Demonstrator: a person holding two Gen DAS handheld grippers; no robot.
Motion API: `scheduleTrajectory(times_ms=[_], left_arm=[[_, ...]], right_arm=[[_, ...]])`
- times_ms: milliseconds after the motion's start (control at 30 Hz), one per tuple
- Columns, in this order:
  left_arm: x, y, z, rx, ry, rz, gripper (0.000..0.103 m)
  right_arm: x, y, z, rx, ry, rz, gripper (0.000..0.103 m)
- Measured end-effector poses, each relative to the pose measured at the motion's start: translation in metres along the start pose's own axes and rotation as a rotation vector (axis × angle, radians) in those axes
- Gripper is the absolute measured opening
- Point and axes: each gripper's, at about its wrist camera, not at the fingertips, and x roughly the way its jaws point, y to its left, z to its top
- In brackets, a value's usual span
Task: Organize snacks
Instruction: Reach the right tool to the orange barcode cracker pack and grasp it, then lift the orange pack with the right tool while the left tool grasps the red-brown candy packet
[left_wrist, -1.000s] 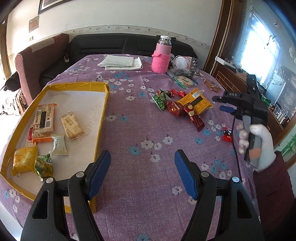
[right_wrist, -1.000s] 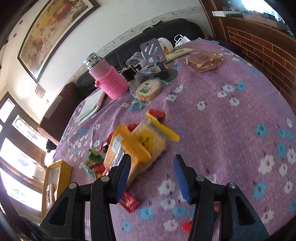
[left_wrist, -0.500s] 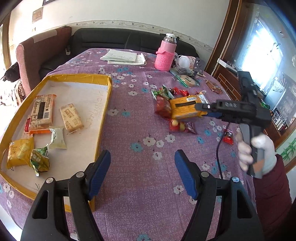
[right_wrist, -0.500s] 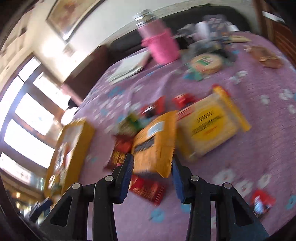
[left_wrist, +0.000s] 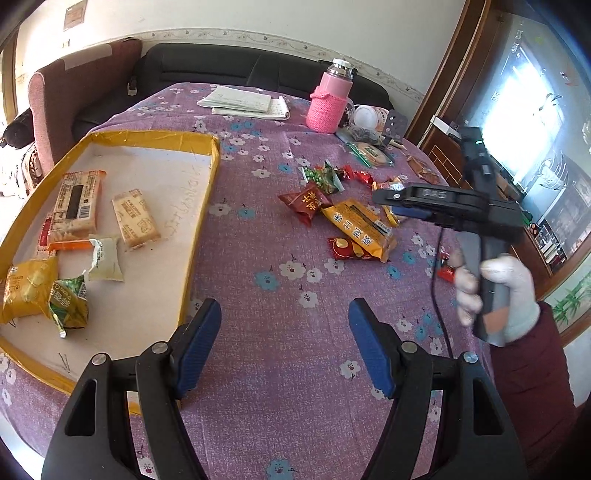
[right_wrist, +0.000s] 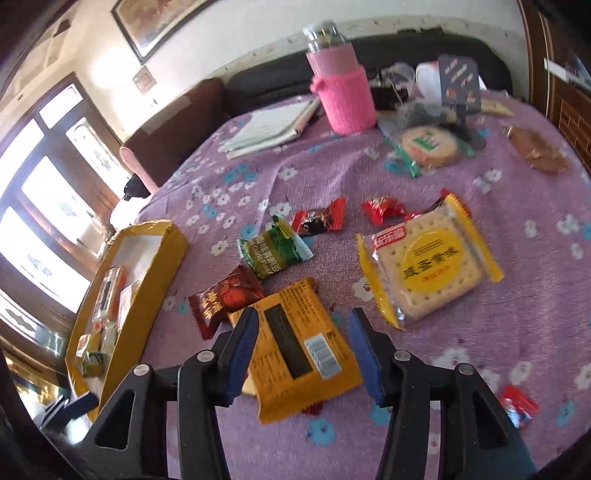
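An orange snack pack (right_wrist: 301, 345) lies flat on the purple cloth, below and between my right gripper's (right_wrist: 301, 349) open fingers; it also shows in the left wrist view (left_wrist: 360, 229). A dark red packet (right_wrist: 225, 299), a green packet (right_wrist: 275, 251), a yellow cracker pack (right_wrist: 428, 262) and red candies (right_wrist: 384, 210) lie around it. The yellow-rimmed tray (left_wrist: 201, 206) at left holds several snacks. My left gripper (left_wrist: 284, 347) is open and empty above bare cloth, beside the tray. The right gripper (left_wrist: 399, 201) shows there over the snack pile.
A pink bottle (left_wrist: 330, 101), papers (left_wrist: 245, 103) and small clutter (left_wrist: 373, 125) stand at the table's far side. A round biscuit pack (right_wrist: 428, 146) lies near them. A small red candy (right_wrist: 519, 404) lies at the right. A sofa and armchair stand behind the table.
My right gripper, shut on the orange pack half a second ago, has opened; the pack now lies on the cloth among the other snacks. The left gripper has barely moved.
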Motion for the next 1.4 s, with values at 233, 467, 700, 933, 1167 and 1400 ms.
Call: scheduleTrajectory(times_ms=[233,467,700,933,1167,1400], left_arm=[[-0.001,0.007,0.001,-0.016,-0.009,0.000,0.071],[0.004,0.008,0.002,-0.025,-0.002,-0.005,0.071],[0.003,0.011,0.003,-0.031,-0.006,0.004,0.071],[0.001,0.016,0.002,-0.042,-0.013,0.007,0.071],[0.001,0.023,0.005,-0.045,-0.011,0.011,0.071],[0.013,0.010,0.030,0.007,0.007,-0.021,0.071]], right_arm=[[0.034,0.004,-0.007,0.043,0.097,0.089,0.055],[0.035,0.049,-0.033,-0.123,0.134,0.045,0.073],[0.051,0.091,-0.041,-0.255,0.115,-0.150,0.077],[0.050,0.099,-0.055,-0.238,0.155,-0.146,0.072],[0.007,0.104,-0.088,-0.234,0.128,-0.023,0.071],[-0.040,0.071,-0.115,-0.217,0.029,-0.079,0.071]])
